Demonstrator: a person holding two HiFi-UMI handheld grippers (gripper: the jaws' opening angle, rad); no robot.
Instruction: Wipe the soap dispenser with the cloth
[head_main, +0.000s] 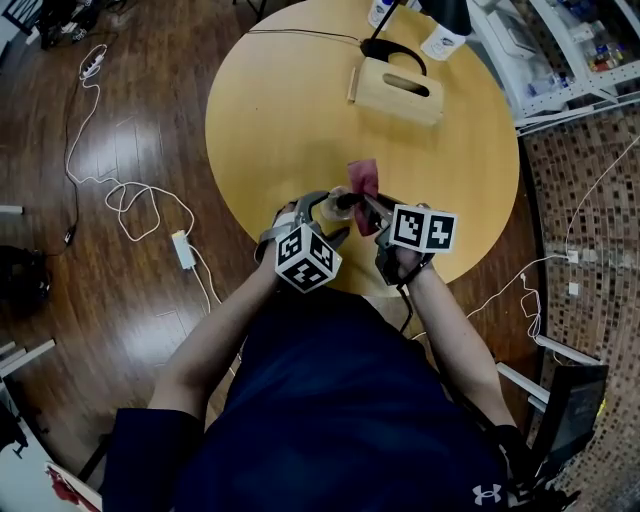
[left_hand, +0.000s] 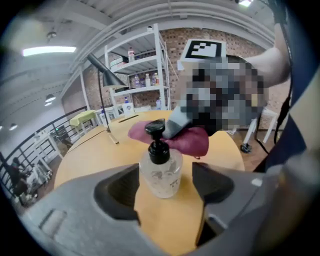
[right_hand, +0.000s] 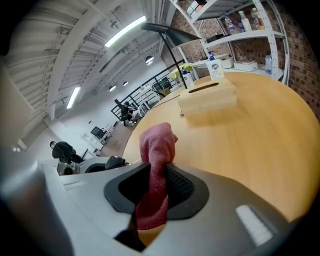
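A clear soap dispenser (left_hand: 160, 171) with a black pump stands upright on the round wooden table (head_main: 290, 110), near its front edge. My left gripper (left_hand: 165, 182) is open around the bottle, with a gap showing beside each pad. In the head view the dispenser (head_main: 338, 203) sits between my left gripper (head_main: 326, 216) and my right gripper (head_main: 372, 212). My right gripper (right_hand: 157, 187) is shut on a dark red cloth (right_hand: 156, 170), whose free end sticks up past the fingertips. The cloth (left_hand: 192, 142) hangs just behind and to the right of the pump; whether it touches I cannot tell.
A wooden tissue box (head_main: 398, 90) lies at the table's far side, with a black desk lamp (head_main: 400, 50) and white bottles (head_main: 440, 40) behind it. White shelving (head_main: 570, 50) stands at the right. Cables and a power strip (head_main: 183, 248) lie on the floor at the left.
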